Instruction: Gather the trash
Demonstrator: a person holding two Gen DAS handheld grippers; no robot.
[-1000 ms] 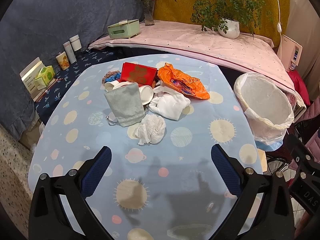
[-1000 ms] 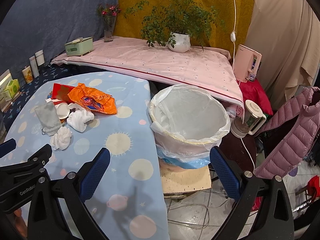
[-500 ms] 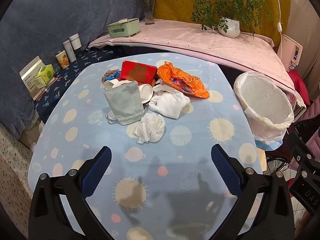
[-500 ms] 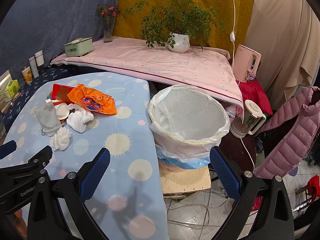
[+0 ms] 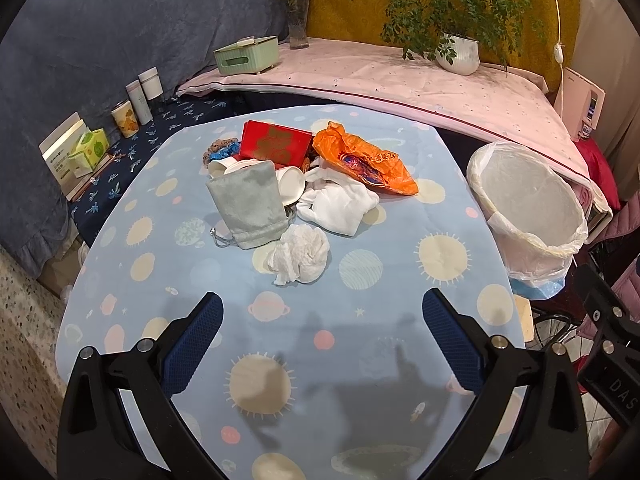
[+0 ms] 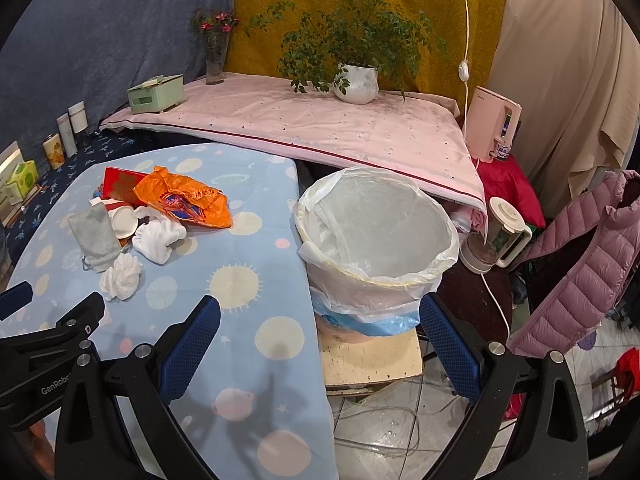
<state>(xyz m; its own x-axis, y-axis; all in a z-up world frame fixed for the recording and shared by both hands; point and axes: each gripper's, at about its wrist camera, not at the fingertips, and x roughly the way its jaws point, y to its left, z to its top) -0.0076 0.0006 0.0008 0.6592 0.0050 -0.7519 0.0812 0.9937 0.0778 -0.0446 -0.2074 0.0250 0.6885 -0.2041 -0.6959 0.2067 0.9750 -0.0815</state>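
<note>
I've eased the left gripper [image 5: 322, 334] slightly closer to the crumpled tissue [image 5: 301, 254] (both tongs spread wide, empty), collection not started.

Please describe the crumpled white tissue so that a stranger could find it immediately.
Look at the blue table with sun and planet prints, where a pile of trash lies. The tissue is at the pile's near edge, beside the grey pouch. Unlike the smooth white cloth behind it, it is a wrinkled paper ball.
</note>
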